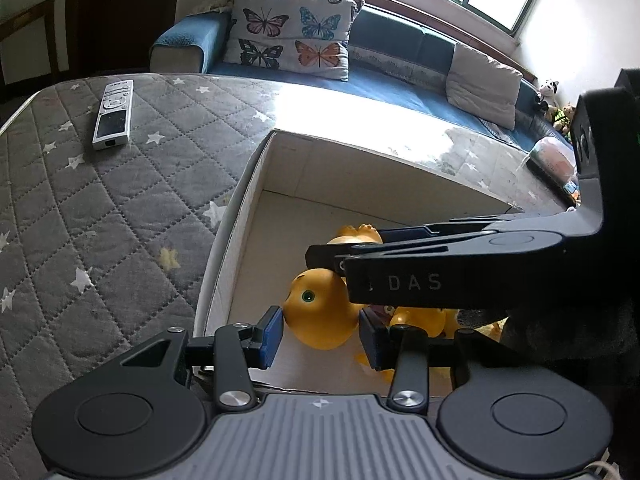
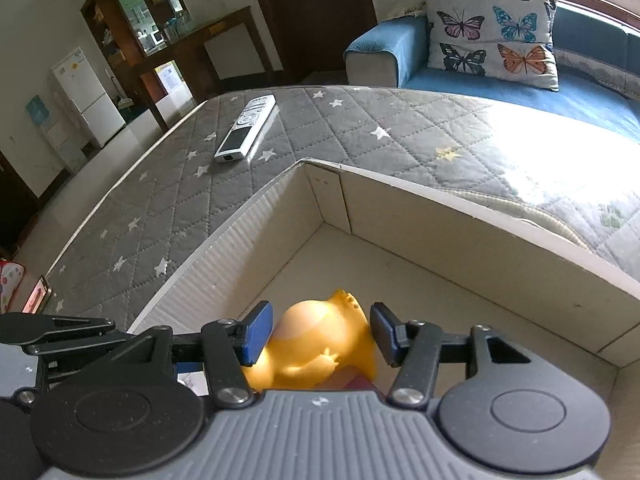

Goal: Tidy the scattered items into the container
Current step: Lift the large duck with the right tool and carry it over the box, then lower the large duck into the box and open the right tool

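Note:
A yellow toy animal with a green eye (image 1: pixel 320 312) lies inside the white cardboard box (image 1: pixel 256 168). My left gripper (image 1: pixel 321 336) has its blue pads against both sides of the toy's round head. My right gripper (image 1: pixel 340 246) reaches in from the right, across the toy's body. In the right wrist view the toy's belly and feet (image 2: pixel 320 340) sit between the pads of the right gripper (image 2: pixel 320 336), which touch its sides. More yellow toy parts (image 1: pixel 420 320) show behind the left gripper's right finger. A white remote control (image 1: pixel 113 114) (image 2: pixel 246 128) lies on the quilt outside the box.
The box (image 2: pixel 440 196) stands on a grey star-patterned quilted cover (image 1: pixel 100 220). Beyond it is a blue sofa (image 1: pixel 400 48) with a butterfly pillow (image 1: pixel 292 32). A packet (image 1: pixel 554 156) lies at the far right edge. A phone (image 2: pixel 38 296) is low at the left.

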`<state>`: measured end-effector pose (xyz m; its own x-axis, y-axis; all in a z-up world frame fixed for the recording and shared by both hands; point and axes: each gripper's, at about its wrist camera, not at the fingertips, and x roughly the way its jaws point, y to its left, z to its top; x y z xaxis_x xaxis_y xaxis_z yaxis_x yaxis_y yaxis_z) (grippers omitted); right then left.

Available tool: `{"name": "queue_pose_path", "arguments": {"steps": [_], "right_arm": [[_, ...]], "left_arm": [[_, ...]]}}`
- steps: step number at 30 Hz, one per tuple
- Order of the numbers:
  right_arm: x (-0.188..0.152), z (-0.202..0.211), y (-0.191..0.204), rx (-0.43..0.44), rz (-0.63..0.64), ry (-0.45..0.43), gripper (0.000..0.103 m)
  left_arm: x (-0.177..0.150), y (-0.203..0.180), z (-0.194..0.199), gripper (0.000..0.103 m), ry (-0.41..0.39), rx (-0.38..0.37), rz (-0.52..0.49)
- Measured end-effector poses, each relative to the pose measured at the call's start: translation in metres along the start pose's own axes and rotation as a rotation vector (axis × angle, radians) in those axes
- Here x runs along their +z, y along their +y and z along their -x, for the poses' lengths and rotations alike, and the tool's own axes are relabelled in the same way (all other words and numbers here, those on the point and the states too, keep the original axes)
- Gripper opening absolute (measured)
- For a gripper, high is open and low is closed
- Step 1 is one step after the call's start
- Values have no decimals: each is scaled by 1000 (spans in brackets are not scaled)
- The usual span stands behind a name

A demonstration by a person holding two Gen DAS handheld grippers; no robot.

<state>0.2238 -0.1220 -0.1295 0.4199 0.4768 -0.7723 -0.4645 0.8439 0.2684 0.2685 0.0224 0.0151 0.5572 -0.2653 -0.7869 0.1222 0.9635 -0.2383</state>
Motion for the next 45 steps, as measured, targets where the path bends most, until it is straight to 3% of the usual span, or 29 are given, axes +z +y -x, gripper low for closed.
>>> {"name": "queue_pose_path", "arguments": {"steps": [13,22,25,45], "right_arm": [[-3,4,5,-4,0,-13,56],[-8,25,18,-49,12,-84,62],[-12,33,24,-62,17,-106,68],[-45,93,54,-106,-4,-270,72]], "left_arm": [[-2,-3,11,44,-26,21,-19],[-9,-6,27,44,-68,34,-32],[-13,-6,32,44,-77,34,-33],[-52,-4,92,44,-199,59,-28]]}}
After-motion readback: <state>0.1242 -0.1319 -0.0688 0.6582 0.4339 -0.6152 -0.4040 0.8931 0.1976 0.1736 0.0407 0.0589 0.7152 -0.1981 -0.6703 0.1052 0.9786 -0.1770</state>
